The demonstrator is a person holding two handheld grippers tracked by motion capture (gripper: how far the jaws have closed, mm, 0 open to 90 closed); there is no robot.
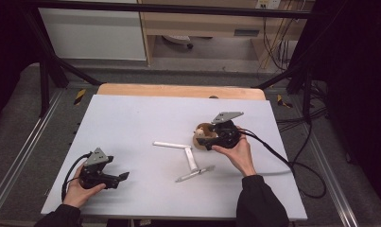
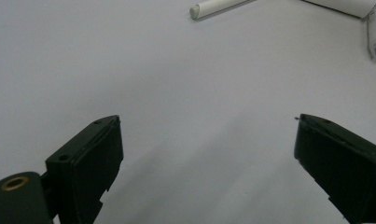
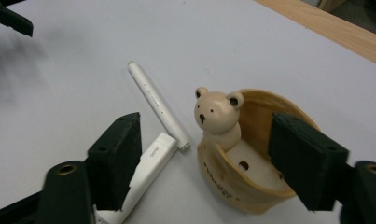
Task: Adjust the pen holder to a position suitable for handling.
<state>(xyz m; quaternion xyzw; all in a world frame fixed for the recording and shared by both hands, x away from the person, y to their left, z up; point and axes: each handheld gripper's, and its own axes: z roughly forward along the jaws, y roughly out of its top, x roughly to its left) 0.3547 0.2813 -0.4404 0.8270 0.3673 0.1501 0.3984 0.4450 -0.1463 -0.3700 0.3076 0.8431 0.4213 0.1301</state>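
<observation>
Your left gripper [image 1: 123, 176] rests low on the near left of the white table [image 1: 131, 118], jaws wide apart with nothing between them; bare tabletop shows through the gap in the left gripper view. Farther in, near the table's middle, three white pens lie loose: one nearest you with a clear end [image 1: 194, 174], one angled just beyond it [image 1: 190, 158] and touching it, one lying crosswise behind [image 1: 171, 144]. Beyond those, at the right, your right gripper [image 3: 213, 158] hangs over the wooden bear pen holder [image 3: 241, 154], jaws spread and gripping nothing; the right-hand jaw stands in front of the cup's rim, and contact cannot be judged. The holder stands upright, with nothing inside as far as can be seen, just beside the pens. Judgement: holder placed and let go, pens not yet loaded. Next move likely calls for you to swing the right gripper toward the closest pen, close on its barrel mid-length, tip it upright and lower it into the cup behind the bear.
</observation>
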